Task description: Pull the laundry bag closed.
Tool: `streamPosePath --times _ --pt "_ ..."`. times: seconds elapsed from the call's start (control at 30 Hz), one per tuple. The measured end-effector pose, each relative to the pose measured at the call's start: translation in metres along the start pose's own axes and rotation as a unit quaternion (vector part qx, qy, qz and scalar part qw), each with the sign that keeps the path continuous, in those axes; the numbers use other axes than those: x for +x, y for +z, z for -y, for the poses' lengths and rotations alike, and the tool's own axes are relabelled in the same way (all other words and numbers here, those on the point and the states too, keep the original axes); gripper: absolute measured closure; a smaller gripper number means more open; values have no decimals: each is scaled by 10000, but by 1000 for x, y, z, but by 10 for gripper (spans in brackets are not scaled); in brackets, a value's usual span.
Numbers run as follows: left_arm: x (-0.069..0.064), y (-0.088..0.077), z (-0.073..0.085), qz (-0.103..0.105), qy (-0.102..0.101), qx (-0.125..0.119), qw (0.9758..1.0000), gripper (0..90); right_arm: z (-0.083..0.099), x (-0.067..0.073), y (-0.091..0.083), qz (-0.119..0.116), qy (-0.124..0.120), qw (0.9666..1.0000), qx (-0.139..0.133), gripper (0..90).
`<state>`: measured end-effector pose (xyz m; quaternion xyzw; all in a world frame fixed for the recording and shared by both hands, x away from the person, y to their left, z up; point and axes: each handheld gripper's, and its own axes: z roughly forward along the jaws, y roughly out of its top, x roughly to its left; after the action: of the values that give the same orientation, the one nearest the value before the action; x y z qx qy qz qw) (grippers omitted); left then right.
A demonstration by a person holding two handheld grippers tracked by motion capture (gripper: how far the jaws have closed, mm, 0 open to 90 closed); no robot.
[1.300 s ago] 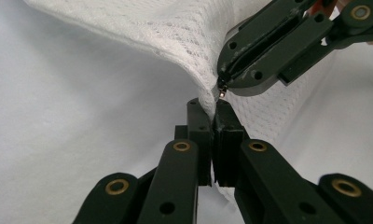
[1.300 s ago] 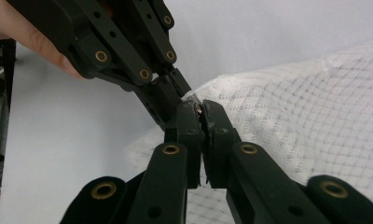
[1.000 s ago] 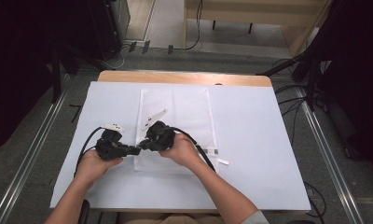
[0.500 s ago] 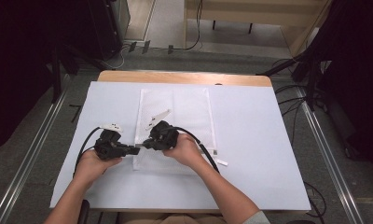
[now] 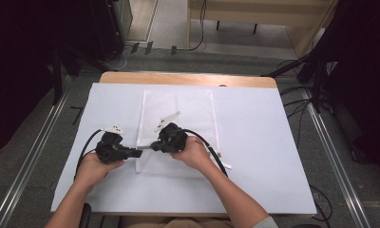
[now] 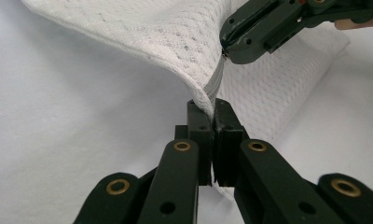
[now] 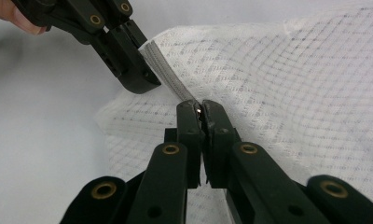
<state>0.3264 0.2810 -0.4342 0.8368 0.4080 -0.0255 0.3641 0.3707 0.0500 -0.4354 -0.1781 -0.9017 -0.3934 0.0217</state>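
— White mesh, that's the stuff: one flat, rectangular white mesh zip bag (image 5: 178, 128) lying lengthways in the middle of one white sheet-covered table (image 5: 254, 142). How many things do you count on it?

— One bag, two black two-jaw grippers, two hands. The bag has one grey zipper strip (image 7: 168, 74) along its near-left edge, and that corner is lifted off the sheet while the rest lies flat.

— How does the weave look up close?

— Open net with a fine diamond pattern, slightly see-through, the hem folded over at the zipper.

— And the tongs?

— The left gripper (image 6: 211, 108) has its jaws pressed together on the bag's edge right at the zipper's end. The right gripper (image 7: 199, 106) pinches something small and metallic on the zipper line, just beside the left one; I cannot tell whether it is the pull. In the high view the left gripper (image 5: 137, 153) and the right gripper (image 5: 155, 145) meet tip to tip at the bag's near-left edge.

— Beyond them?

— One small white strip (image 5: 224, 165) lies on the sheet by the right forearm, and the wooden table edge (image 5: 188, 78) shows at the far side.
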Motion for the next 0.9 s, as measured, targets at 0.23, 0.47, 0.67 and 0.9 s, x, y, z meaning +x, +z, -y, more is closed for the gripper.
streamPosePath --times 0.23,0.47,0.67,0.9 --pt "0 -1 0 11 22 -53 10000 887 3 -2 -4 -21 47 10000 -12 884" --pt "0 -2 1 -16 35 -52 10000 887 9 -6 -6 -14 132 9999 -11 884" --pt "-1 -3 2 3 71 -56 10000 887 12 -7 -10 11 146 9999 -35 884" --pt "0 -4 3 35 48 -99 9999 886 15 -9 -13 10 164 9999 -28 885"
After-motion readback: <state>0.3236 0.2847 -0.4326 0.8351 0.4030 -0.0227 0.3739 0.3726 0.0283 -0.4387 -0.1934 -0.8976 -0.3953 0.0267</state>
